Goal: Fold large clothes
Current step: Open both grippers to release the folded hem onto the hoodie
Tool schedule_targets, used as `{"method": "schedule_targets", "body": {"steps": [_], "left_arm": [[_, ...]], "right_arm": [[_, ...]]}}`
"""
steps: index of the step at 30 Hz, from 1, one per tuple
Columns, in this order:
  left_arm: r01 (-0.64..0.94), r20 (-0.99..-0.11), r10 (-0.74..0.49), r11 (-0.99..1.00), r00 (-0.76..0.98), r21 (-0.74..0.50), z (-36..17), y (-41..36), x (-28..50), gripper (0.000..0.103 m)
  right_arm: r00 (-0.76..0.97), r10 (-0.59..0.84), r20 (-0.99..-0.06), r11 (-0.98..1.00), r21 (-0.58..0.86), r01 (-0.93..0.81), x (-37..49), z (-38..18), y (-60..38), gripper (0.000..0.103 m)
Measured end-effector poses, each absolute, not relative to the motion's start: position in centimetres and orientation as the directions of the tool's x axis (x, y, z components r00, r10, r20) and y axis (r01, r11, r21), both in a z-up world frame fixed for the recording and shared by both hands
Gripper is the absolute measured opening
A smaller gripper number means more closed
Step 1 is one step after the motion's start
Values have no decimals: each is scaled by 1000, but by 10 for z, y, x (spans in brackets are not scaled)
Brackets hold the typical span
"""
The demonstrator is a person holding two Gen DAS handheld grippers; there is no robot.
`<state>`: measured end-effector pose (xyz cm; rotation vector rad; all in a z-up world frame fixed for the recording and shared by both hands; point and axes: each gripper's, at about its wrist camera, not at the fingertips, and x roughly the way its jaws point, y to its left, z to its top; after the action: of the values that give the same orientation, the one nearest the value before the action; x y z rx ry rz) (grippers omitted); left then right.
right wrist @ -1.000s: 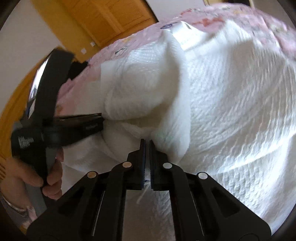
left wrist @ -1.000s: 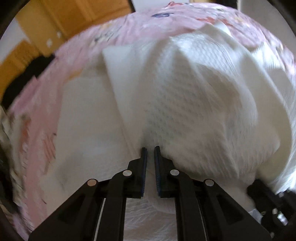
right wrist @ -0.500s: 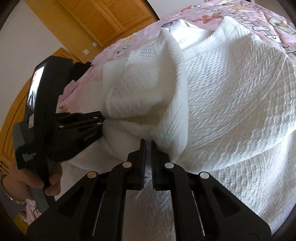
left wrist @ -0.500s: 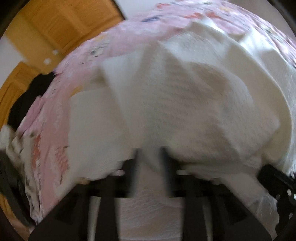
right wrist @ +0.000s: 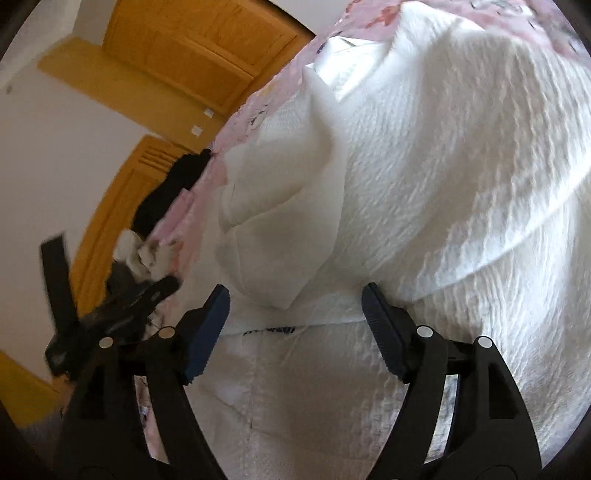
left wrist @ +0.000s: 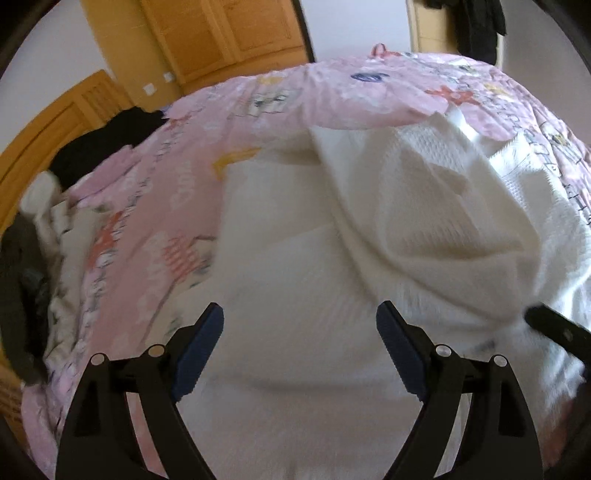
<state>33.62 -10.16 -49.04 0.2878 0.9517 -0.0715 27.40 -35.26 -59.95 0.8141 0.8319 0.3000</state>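
Observation:
A large white textured garment lies bunched and partly folded on a pink patterned bedspread. My left gripper is open and empty just above the garment's near part. In the right wrist view the same garment fills the frame, with a folded flap hanging over a lower layer that has a dark label. My right gripper is open and empty, its jaws on either side of the flap's lower edge. The other gripper shows blurred at the left.
Dark clothes and light ones are piled at the bed's left edge. Orange wooden doors and a wooden frame stand behind. The right gripper's black tip shows at the right edge.
Both grippers were shut on the white garment and have opened and let it go. The garment has dropped onto the bed, and both grippers have drawn back a little.

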Motion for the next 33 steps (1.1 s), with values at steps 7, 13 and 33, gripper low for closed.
{"method": "schedule_targets", "body": {"steps": [7,13,33], "left_arm": [[-96,-847,86,994,524,42,-387,-39,255,87],[-49,-879,26,999,476,3,-332,-21,226,89],[101,-941,-69,994,332,-37,-365,118,196,95]], "right_arm": [[305,520,-798,813,572,110,292,-550,-362,73],[247,415,-876,870,461,172,253,-480,-409,73],[367,230,-902,686,417,596,14,-448,-414,73]]}}
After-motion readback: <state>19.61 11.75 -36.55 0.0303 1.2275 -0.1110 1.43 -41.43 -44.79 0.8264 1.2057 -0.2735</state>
